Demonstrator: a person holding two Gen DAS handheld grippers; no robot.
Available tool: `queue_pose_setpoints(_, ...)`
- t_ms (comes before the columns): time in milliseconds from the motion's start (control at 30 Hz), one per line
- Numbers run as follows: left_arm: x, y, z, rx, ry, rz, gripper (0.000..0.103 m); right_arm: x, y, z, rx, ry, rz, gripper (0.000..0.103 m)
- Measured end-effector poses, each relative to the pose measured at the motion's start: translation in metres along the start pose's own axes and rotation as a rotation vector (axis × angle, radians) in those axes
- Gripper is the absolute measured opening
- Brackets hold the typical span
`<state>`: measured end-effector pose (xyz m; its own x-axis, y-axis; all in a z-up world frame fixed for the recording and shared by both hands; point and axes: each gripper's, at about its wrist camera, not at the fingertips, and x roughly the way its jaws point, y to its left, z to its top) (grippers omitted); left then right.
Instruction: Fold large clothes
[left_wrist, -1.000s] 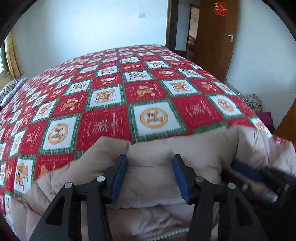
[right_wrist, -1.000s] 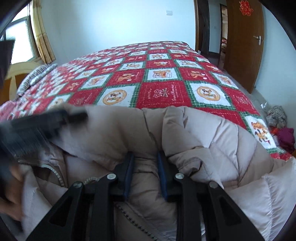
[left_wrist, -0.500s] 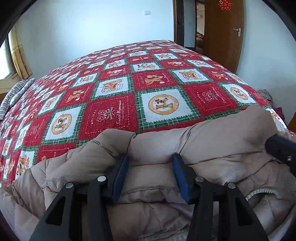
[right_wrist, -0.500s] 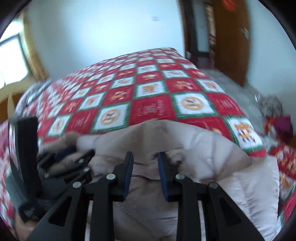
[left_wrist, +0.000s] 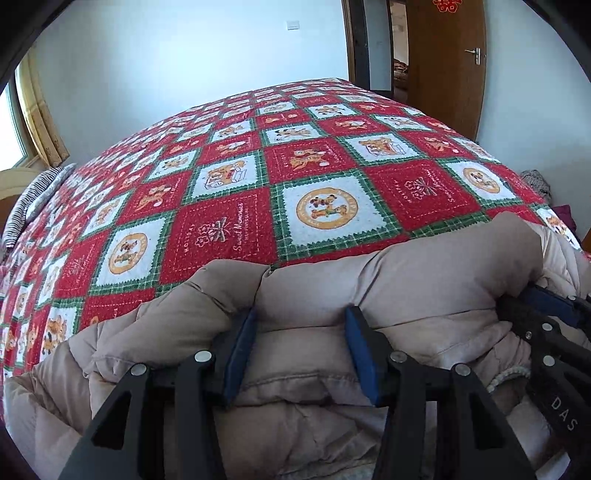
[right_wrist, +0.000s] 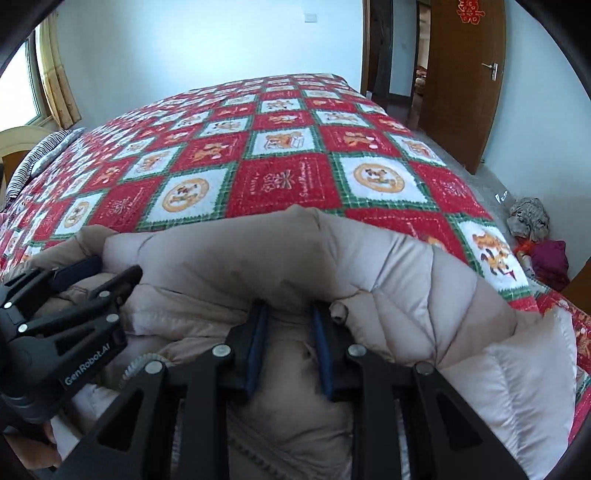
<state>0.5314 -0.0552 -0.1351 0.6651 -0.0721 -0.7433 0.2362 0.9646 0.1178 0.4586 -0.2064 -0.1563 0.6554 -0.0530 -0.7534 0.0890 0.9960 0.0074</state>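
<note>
A beige puffer jacket (left_wrist: 424, 280) lies bunched at the near edge of the bed, and it also shows in the right wrist view (right_wrist: 221, 266). My left gripper (left_wrist: 301, 328) has its blue-padded jaws clamped on a thick fold of the jacket. My right gripper (right_wrist: 290, 325) is shut on another fold of it, to the right of the left one. The right gripper shows at the right edge of the left wrist view (left_wrist: 546, 314), and the left gripper shows at the left of the right wrist view (right_wrist: 92, 284).
The bed carries a red, white and green patchwork quilt (left_wrist: 258, 177) that stretches to the far wall. A striped pillow (left_wrist: 33, 199) lies at far left. A wooden door (right_wrist: 465, 81) stands at right. Clothes (right_wrist: 535, 236) lie heaped on the floor there.
Both grippers have carried the jacket's fold forward over the bed and stayed clamped. The right gripper has come closer to the left one.
</note>
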Motion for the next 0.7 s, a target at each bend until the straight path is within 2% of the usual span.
queue_pose_setpoints(100,0.0,-0.001,0.0,0.005,-0.001,0.008,0.053,-0.002,-0.001,-0.001,0.008,-0.01,0.009,0.027)
queue_pose_setpoints(367,0.003,0.005,0.003,-0.028,0.003,-0.03,0.053,-0.003,0.0,0.0,0.015,-0.02,0.015,0.028)
queue_pose_setpoints(467,-0.001,0.0,0.003,-0.003,0.002,-0.001,0.053,-0.007,-0.001,0.0,0.021,-0.026,0.021,0.03)
queue_pose_setpoints(533,-0.014,0.0,0.001,0.013,0.005,0.006,0.053,-0.025,-0.004,0.0,0.041,-0.048,0.04,0.033)
queue_pose_setpoints(600,-0.039,0.008,-0.005,-0.009,-0.008,-0.049,0.053,-0.054,-0.008,-0.004,0.068,-0.118,0.046,0.04)
queue_pose_setpoints(667,-0.066,0.018,-0.014,-0.032,-0.02,-0.108,0.054,-0.096,-0.013,-0.009,0.089,-0.196,0.08,0.066)
queue_pose_setpoints(700,-0.079,0.023,-0.02,-0.037,-0.024,-0.128,0.056,-0.118,-0.016,-0.013,0.088,-0.225,0.098,0.072)
